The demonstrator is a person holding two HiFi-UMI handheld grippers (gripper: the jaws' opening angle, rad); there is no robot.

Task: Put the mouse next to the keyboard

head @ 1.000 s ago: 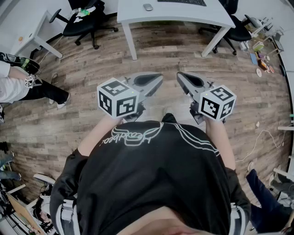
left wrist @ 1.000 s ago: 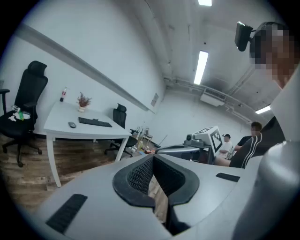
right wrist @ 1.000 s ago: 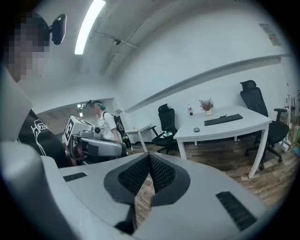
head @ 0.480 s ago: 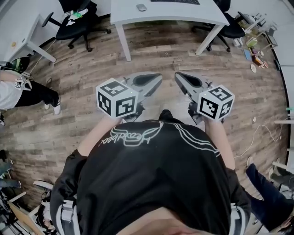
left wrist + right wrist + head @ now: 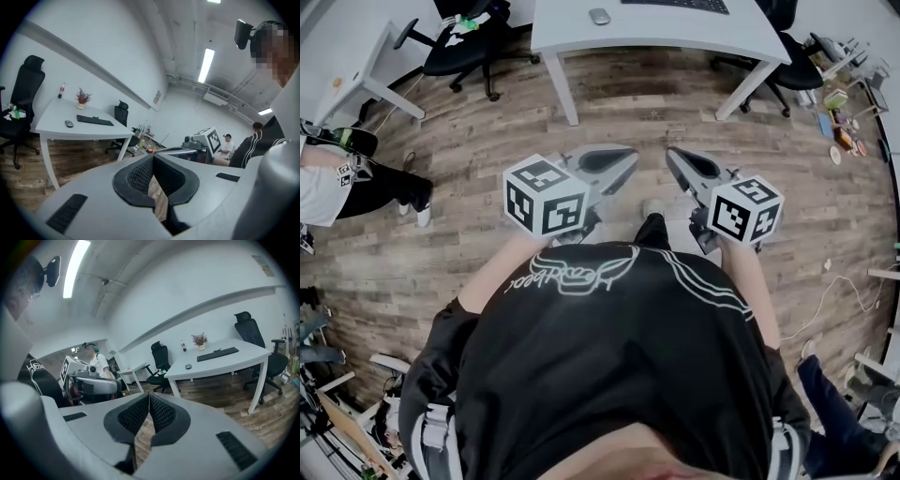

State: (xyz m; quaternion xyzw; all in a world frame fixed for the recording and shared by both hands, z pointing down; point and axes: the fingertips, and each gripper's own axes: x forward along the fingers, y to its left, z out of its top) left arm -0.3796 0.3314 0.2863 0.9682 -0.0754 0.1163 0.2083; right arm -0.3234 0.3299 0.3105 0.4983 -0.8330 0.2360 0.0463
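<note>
Left claw [image 5: 630,157], right claw [image 5: 671,154]: forward, closed.

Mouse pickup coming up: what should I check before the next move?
1. Mouse found: ok, on the white desk, left of the keyboard, apart from it.
2. Left gripper empty: ok, jaws together on nothing.
3. Right gripper empty: ok, jaws together on nothing.
4. Jaws open for grasping: not ok, both shut.
5. Mouse within reach: not ok, wooden floor lies between grippers and desk.
</note>
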